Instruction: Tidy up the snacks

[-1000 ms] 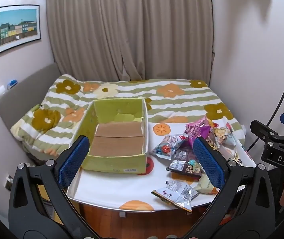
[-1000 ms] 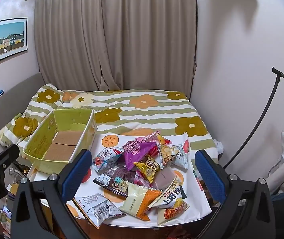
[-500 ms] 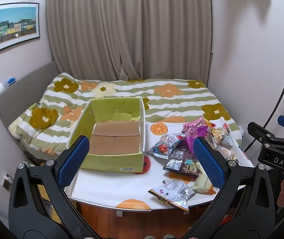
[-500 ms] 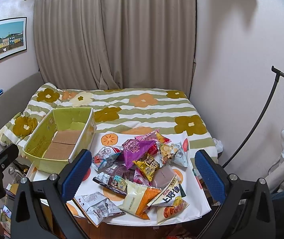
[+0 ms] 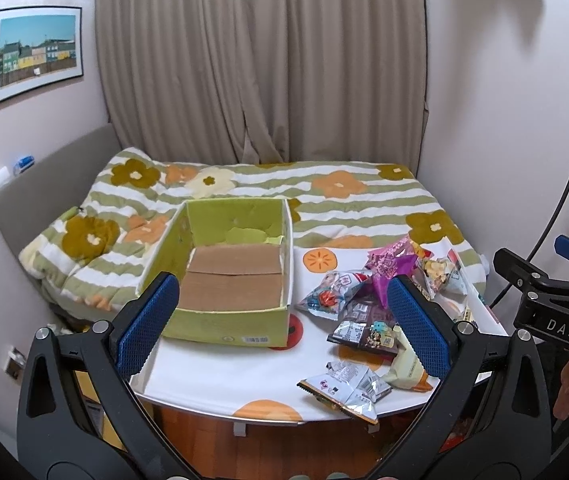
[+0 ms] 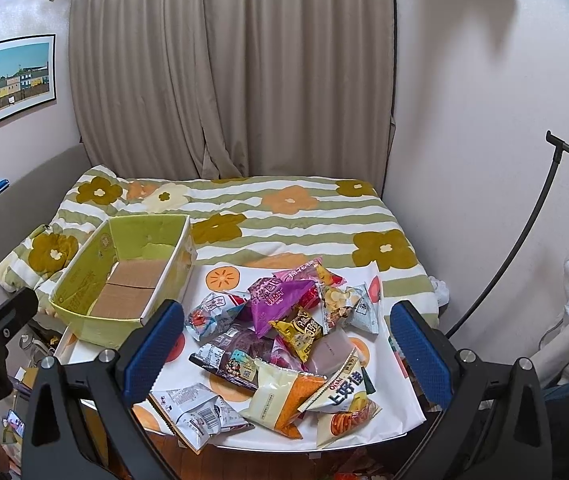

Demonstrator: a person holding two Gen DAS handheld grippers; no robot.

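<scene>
We hold both grippers, left [image 5: 282, 322] and right [image 6: 284, 344], spread wide apart and gripping nothing, above the table [image 5: 220, 380]. The snacks [image 6: 284, 332] lie heaped beside the green box [image 5: 228, 264], which holds none.

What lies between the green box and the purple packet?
In the right wrist view, a light-blue packet sits between the green box and the purple packet, on the tablecloth.

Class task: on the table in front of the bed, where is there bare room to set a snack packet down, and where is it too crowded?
Free: the green box, showing only its cardboard floor, and the strip of table between the box's front wall and the near edge, left of the silver packet. Crowded: the right half, under the snack pile.
</scene>
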